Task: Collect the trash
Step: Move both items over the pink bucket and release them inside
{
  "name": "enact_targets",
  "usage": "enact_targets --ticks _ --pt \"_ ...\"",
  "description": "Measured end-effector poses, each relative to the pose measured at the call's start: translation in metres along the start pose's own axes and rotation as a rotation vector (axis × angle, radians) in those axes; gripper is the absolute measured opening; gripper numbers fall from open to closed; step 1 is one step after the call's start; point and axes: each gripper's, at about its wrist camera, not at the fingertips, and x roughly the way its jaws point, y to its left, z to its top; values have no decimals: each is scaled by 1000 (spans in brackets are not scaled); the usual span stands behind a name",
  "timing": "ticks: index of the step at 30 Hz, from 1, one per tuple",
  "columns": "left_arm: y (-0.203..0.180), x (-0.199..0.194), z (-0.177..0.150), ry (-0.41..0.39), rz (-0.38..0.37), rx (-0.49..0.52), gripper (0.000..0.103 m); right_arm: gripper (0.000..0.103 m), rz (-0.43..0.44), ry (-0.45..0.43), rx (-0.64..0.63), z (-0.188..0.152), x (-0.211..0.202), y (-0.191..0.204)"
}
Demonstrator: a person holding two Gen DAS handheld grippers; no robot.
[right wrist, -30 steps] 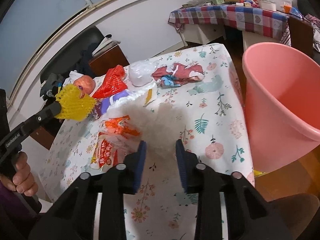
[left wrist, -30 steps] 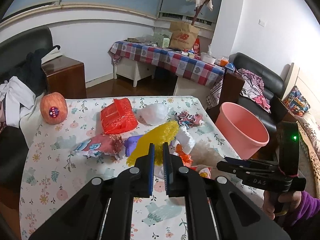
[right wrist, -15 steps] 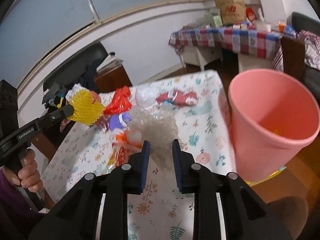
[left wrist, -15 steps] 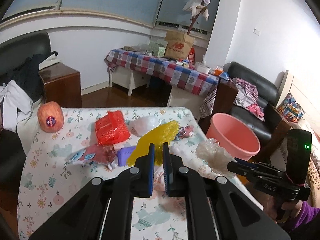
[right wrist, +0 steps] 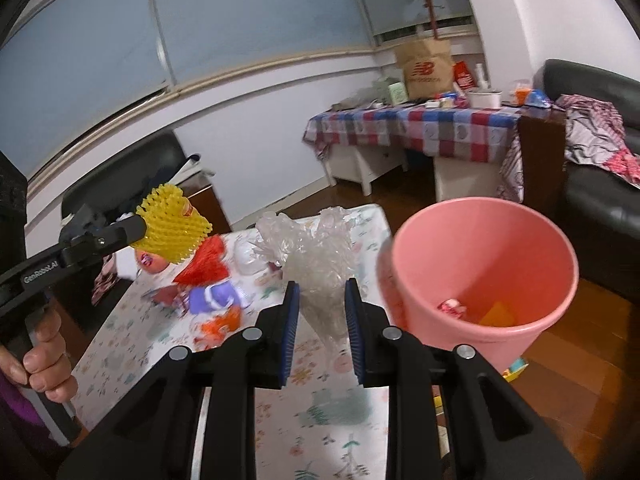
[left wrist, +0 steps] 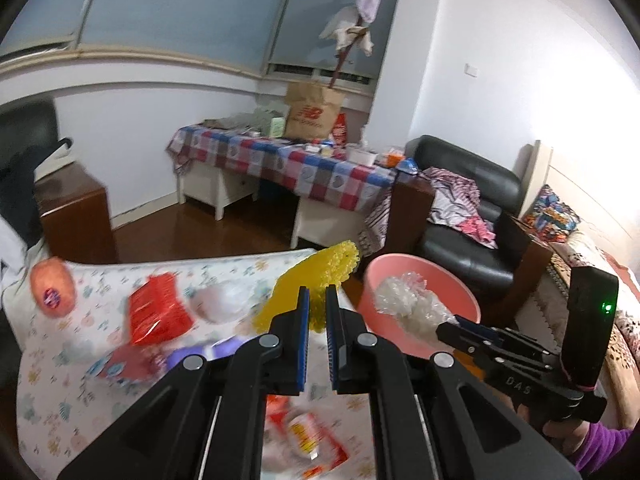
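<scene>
Both loads lifted off the table [right wrist: 340, 420] toward the bin [right wrist: 486, 276] — left gripper [left wrist: 315, 312] clamps yellow net [left wrist: 320, 272], right gripper [right wrist: 320, 308] pinches clear wrap [right wrist: 316, 256] — carried for dumping.

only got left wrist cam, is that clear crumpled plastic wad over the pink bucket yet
Observer: Not yet. In the right wrist view the clear crumpled plastic wad in the right gripper sits left of the rim of the round pink plastic bucket, with the floral-clothed table behind it.
Operator: anything in the bucket already, the wad blocks my view
Observer: Yes. A small red-and-white wrapper and a flat yellow-orange piece lie at its bottom.
Operator: and my yellow foam net, is it clear of the table
Observer: Yes. The left gripper holds the yellow foam net in the air, above the trash on the table.
</scene>
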Motion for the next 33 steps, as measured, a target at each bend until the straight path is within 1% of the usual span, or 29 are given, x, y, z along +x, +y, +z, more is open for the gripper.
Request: enact_targets --ticks 7,14,21,24,28,33 --pt "-38 26 16 -18 -82 40 7 24 -81 -46 49 6 -10 -32" --pt "-71 62 24 12 -145 60 7 24 -160 -73 96 8 -14 -63" --pt "-97 102 23 78 -197 57 7 24 -194 -73 124 8 -8 -82" --pt "-107 124 20 119 -217 45 7 24 -203 -68 133 6 -4 -88" --pt "-115 149 14 174 -227 32 7 24 -211 -55 147 4 3 -97" --pt "-118 173 1 239 -221 17 7 24 -217 -35 158 -1 12 -104"
